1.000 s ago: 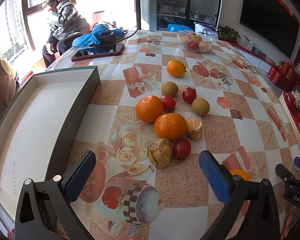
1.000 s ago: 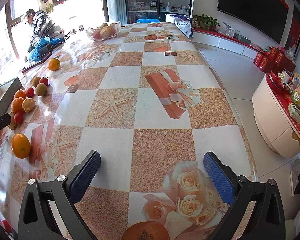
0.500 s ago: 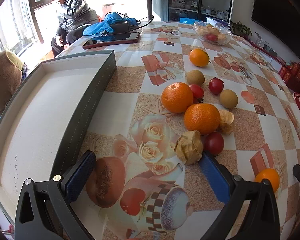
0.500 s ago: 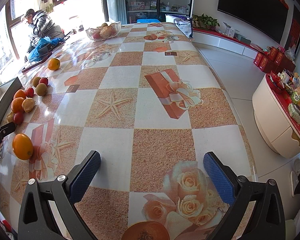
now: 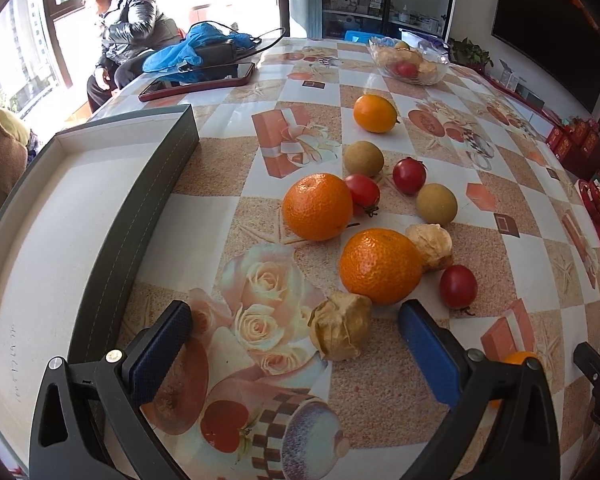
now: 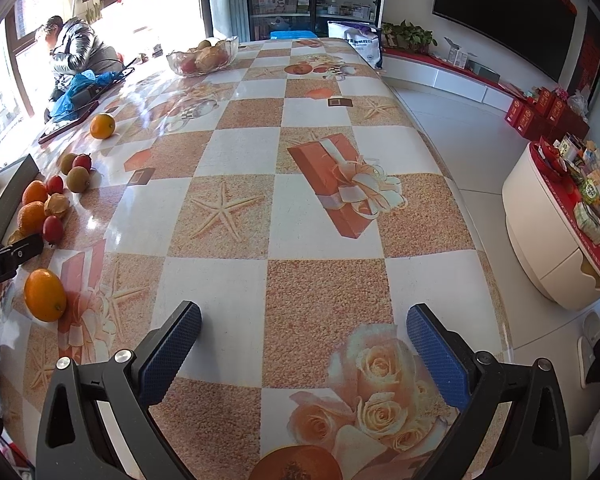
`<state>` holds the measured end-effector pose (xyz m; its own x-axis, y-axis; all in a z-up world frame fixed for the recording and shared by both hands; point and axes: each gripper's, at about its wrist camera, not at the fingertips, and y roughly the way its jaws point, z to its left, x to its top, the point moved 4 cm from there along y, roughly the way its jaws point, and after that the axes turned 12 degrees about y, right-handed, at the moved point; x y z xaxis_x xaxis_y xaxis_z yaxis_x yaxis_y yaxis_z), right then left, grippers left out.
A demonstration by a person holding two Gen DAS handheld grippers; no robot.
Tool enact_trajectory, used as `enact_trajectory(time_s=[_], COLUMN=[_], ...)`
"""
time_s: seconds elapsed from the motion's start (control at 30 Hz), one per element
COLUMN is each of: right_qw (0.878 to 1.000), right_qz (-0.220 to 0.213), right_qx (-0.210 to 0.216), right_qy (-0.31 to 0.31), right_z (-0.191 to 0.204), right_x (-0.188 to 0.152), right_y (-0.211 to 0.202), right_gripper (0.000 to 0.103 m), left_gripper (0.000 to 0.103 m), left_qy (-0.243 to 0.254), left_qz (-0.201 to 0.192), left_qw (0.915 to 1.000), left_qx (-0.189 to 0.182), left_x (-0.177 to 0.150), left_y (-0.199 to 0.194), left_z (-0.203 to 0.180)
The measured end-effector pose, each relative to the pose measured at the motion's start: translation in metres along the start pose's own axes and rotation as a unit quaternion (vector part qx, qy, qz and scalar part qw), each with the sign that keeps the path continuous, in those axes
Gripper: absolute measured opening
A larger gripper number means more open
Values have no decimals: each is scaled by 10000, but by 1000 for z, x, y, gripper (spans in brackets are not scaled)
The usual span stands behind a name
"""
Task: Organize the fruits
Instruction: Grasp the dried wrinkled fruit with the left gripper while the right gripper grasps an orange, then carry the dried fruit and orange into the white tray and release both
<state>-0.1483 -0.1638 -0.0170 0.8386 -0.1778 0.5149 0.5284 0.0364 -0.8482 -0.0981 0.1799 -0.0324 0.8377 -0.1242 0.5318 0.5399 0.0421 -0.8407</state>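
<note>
Left tool [image 5: 296,344] and right tool [image 6: 304,344] both spread wide, holding nothing.

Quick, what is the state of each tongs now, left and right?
Left tongs: open, holding nothing; a papery husked fruit lies between the fingers.
Right tongs: open, empty.

Two low wrist views, shared fruit [image 5: 381,266]

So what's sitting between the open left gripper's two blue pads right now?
In the left wrist view, a papery golden husk fruit sits between the left gripper pads, nearer the right one, on printed tablecloth.
</note>
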Motion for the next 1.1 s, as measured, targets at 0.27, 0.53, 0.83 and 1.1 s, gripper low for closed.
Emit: enact_trajectory(time_s=[0.27, 0.53, 0.83, 1.1], right_qw=[9877, 9811, 9822, 9813], right_qz=[-34, 191, 318, 490], right_qx=[1181, 1027, 1062, 1390], right_qy=[-1025, -1629, -1513, -1236], right_z=[89, 137, 132, 142], right_x=[-12, -23, -26, -17], right_y=[-22, 7, -2, -21], right_gripper=[103, 66, 36, 36], left_gripper=[41, 26, 26, 26], left_qy=[207, -70, -110, -70], left_qz=[-187, -236, -316, -545], left_qw=[9996, 9990, 9973, 9966], left_qx=[18, -363, -660, -606], left_x=[-1, -16, -29, -30], left_y=[-14, -25, -47, -81], left_z=[-3, 15, 16, 31])
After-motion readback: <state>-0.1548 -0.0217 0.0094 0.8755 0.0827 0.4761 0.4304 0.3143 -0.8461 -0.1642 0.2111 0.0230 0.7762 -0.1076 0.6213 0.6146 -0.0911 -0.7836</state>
